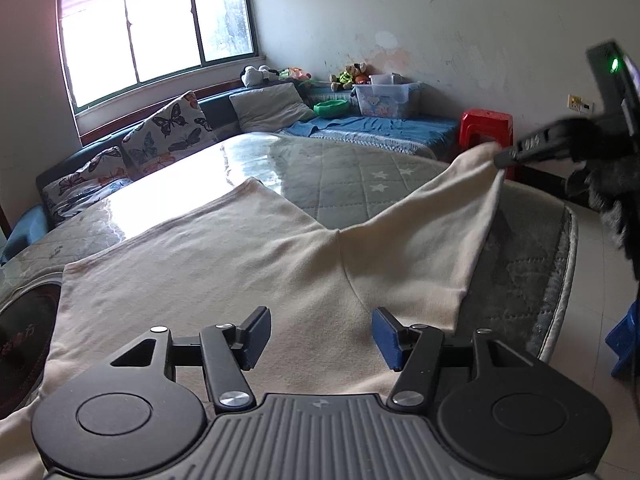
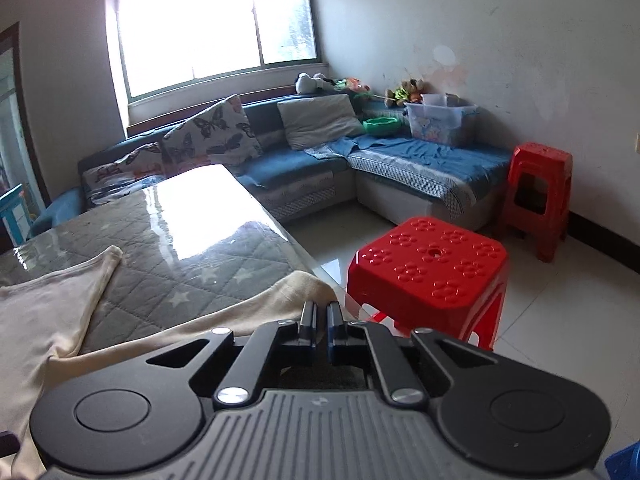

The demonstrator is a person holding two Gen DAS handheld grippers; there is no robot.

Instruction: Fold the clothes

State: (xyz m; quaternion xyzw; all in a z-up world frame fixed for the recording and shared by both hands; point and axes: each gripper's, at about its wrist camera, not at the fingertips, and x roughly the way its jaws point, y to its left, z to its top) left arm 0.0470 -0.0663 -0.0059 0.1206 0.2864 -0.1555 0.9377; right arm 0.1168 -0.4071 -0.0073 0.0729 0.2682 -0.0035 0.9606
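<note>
In the left wrist view, the left tongs [image 1: 320,334] sit wide open at the bottom, over the cream shirt [image 1: 208,264] spread on the counter [image 1: 340,172]. In the right wrist view, the right tongs [image 2: 320,320] at the bottom middle pinch the shirt's sleeve [image 2: 280,292] tight, beside a red stool [image 2: 430,268].

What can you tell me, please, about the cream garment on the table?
The cream garment is a soft, plain knit top lying mostly flat on the glass-topped table. One sleeve is lifted and stretched sideways, its cuff pinched in the right gripper. The open left gripper hovers over the body near the shoulder seam.
</note>
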